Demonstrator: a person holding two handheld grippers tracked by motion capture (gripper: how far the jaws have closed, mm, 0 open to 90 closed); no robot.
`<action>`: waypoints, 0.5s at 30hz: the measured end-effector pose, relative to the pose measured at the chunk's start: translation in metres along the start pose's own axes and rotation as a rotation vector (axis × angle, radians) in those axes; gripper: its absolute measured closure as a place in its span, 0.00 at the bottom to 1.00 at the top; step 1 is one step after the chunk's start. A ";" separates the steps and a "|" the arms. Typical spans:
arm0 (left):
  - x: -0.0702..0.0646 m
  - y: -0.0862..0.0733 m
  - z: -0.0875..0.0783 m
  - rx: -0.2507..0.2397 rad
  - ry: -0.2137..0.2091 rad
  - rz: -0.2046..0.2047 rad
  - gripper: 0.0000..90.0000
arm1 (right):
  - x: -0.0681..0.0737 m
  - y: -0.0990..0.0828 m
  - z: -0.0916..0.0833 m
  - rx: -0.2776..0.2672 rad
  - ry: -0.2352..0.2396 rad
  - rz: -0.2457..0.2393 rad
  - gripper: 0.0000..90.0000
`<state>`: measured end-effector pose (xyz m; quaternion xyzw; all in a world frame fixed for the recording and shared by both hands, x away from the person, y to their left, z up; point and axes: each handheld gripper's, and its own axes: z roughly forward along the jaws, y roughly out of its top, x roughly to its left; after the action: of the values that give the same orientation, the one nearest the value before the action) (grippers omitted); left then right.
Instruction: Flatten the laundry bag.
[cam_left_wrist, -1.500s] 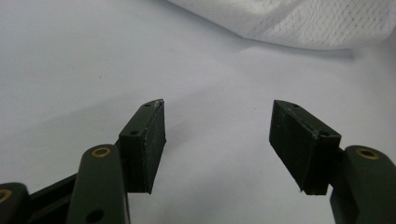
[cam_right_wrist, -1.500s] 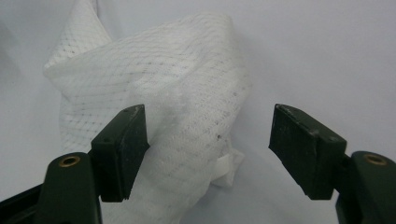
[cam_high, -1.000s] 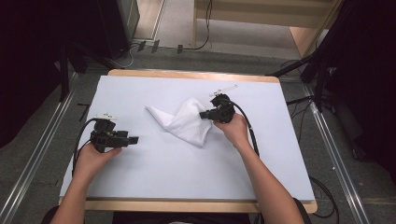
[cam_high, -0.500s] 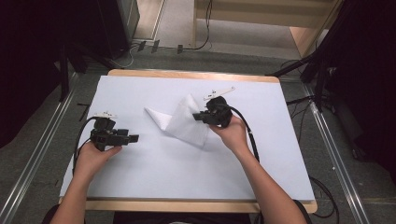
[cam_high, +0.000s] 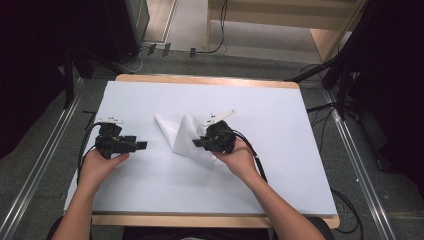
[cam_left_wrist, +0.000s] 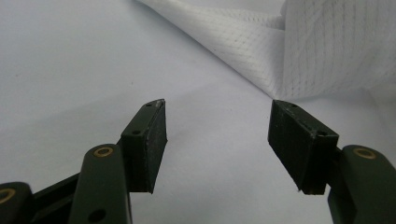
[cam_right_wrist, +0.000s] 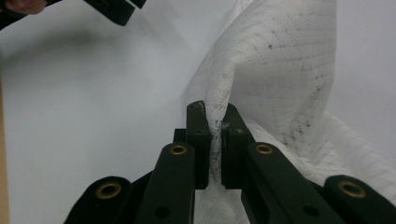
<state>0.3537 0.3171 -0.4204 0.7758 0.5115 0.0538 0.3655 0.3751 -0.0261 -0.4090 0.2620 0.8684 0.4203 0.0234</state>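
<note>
A white mesh cloth lies partly folded on the white table cover, near its middle. My right gripper is shut on a raised fold of this cloth, which is pinched between its pads and drapes up and to the right. My left gripper rests at the table's left, pointing right at the cloth. Its jaws stand wide apart with nothing between the pads. The cloth's edge lies just beyond them. The left gripper also shows at the top left of the right gripper view.
The wooden table edge runs along the front. Metal rails flank the table on both sides, with cables on the floor to the right. Bare white cover spreads at the right and front.
My right gripper has carried the pinched cloth fold leftward and nearer, folding the cloth over itself. The left gripper has stayed put.
</note>
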 end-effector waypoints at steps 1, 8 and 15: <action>0.000 0.001 0.000 0.001 -0.003 -0.001 0.43 | 0.000 0.000 0.000 0.000 0.000 0.000 0.96; 0.002 0.005 0.002 0.003 -0.003 0.006 0.43 | 0.016 -0.011 0.010 0.030 0.039 -0.015 0.95; 0.009 0.008 0.002 0.006 -0.006 -0.003 0.43 | 0.030 -0.019 0.022 0.059 0.079 -0.026 0.94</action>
<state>0.3650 0.3214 -0.4193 0.7764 0.5115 0.0494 0.3649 0.3467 -0.0056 -0.4318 0.2345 0.8839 0.4043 -0.0134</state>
